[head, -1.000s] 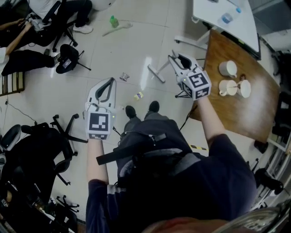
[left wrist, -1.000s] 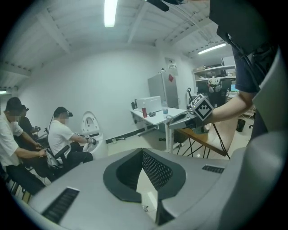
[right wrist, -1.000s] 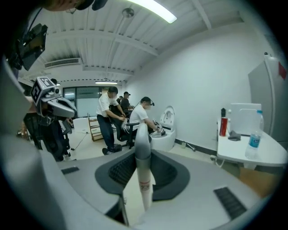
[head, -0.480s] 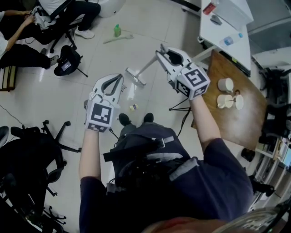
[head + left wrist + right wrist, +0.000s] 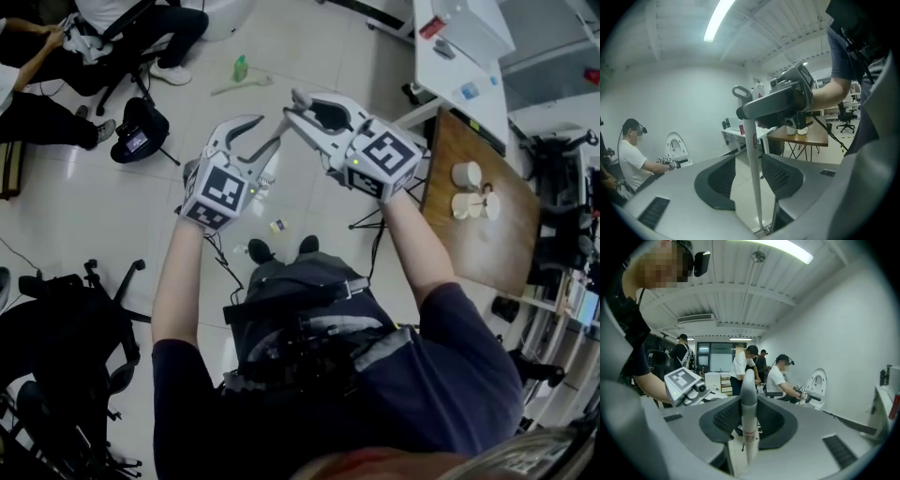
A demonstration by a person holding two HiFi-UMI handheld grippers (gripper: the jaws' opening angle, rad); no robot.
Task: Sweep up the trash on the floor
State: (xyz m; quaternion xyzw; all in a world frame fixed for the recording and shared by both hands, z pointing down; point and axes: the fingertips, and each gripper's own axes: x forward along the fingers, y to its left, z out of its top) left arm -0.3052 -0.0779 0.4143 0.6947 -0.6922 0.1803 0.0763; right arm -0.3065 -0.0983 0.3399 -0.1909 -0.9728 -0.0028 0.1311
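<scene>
Broom [image 5: 748, 404] pinched by right hand-held gripper [image 5: 293, 105], left hand-held gripper [image 5: 251, 141] (jaws just opened) around it, litter [image 5: 277, 226] below

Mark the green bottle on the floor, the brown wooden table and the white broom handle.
Green bottle [image 5: 241, 67], head view, its body.
Brown wooden table [image 5: 478, 248], head view, bare part of its top.
White broom handle [image 5: 753, 173], left gripper view, mid-shaft.

Broom handle [image 5: 270, 142] in right tongs [image 5: 292, 106] and between just-opened left tongs [image 5: 251, 131], above floor [image 5: 94, 216].
</scene>
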